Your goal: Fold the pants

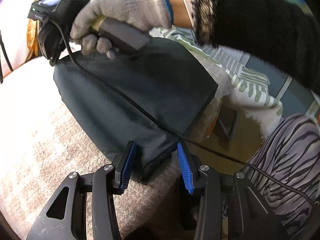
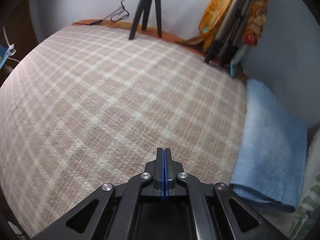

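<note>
Pants [image 1: 128,92] soft, slick, folded; near corner between parted left gripper [image 1: 155,165]; right gripper [image 2: 164,170] shut, empty.

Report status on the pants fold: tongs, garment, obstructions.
Left tongs open, straddling the corner of the dark pants, pads not pressing. Right tongs shut, empty, over the plaid blanket. Black cable trails across the pants.

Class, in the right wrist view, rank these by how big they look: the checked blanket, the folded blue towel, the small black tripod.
1. Checked blanket: it fills most of the view.
2. Folded blue towel.
3. Small black tripod: it stands at the blanket's far edge, so distance shrinks it; its true size against the towel is unsure.
</note>
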The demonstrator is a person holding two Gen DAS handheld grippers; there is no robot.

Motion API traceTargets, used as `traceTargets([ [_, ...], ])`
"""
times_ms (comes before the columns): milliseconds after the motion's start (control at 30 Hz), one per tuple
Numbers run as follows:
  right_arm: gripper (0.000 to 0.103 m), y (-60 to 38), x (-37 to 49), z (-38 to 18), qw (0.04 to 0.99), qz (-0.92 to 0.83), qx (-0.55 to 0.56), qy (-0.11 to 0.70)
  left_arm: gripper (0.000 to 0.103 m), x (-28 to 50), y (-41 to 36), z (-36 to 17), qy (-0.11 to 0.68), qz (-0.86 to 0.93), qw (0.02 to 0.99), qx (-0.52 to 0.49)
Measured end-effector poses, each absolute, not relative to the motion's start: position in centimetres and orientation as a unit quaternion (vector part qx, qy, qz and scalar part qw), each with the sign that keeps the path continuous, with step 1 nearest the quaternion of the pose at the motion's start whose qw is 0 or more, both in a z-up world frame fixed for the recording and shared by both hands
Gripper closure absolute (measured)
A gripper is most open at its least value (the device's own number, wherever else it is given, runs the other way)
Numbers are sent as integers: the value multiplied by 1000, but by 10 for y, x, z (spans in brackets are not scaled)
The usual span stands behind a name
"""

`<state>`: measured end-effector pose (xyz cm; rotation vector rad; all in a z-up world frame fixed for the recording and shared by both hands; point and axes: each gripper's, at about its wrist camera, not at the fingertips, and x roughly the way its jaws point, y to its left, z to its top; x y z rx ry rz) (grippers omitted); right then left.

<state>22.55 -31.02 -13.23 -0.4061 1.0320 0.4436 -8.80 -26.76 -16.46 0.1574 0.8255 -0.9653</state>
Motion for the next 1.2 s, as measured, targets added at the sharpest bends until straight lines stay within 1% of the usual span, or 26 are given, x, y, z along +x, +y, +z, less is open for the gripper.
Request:
traceTargets([
  [100, 103, -317, 227, -131, 837, 182, -181, 483, 64, -89, -264, -163, 392, -455, 797, 65],
  [200, 77, -342, 225, -112, 849, 189, -121, 479, 63, -92, -259, -159, 394, -458, 794, 61],
  [233, 73, -350, 220, -105, 855, 187, -110, 471, 63, -91, -257, -157, 399, -459, 792, 54],
  [333, 70, -382, 201, -86, 868, 180, -74, 457, 63, -89, -249, -152, 409, -456, 789, 30],
  [367, 69, -392, 193, -82, 871, 176, -65, 453, 60, -88, -243, -149, 411, -453, 791, 23],
  [400, 64, -404, 186, -77, 876, 169, -57, 449, 60, -86, -237, -147, 413, -449, 792, 16],
  [433, 57, -416, 178, -73, 879, 162, -46, 447, 59, -84, -232, -145, 417, -443, 793, 10],
  [467, 52, -428, 170, -70, 881, 160, -32, 444, 54, -80, -227, -142, 421, -436, 796, 3],
  [500, 44, -444, 160, -66, 884, 157, -14, 441, 50, -77, -222, -139, 423, -430, 798, -3],
  [533, 40, -453, 154, -64, 886, 154, -4, 438, 48, -74, -218, -136, 423, -426, 800, -9],
  [600, 35, -475, 138, -61, 888, 141, 19, 437, 45, -64, -211, -129, 423, -414, 806, -22],
  [700, 23, -504, 119, -61, 888, 125, 48, 440, 45, -46, -201, -122, 428, -398, 810, -48],
  [733, 20, -512, 113, -64, 887, 118, 56, 443, 44, -40, -199, -120, 429, -393, 811, -57],
  [933, 21, -552, 98, -85, 875, 100, 105, 463, 44, -8, -196, -120, 443, -374, 809, -97],
  [1067, 26, -562, 115, -107, 839, 131, 166, 501, 44, -2, -209, -124, 452, -370, 806, -96],
  [1167, 32, -560, 134, -127, 814, 152, 205, 521, 44, -1, -214, -126, 453, -371, 805, -93],
  [1200, 36, -561, 136, -132, 809, 155, 221, 523, 44, -1, -215, -127, 454, -371, 805, -91],
])
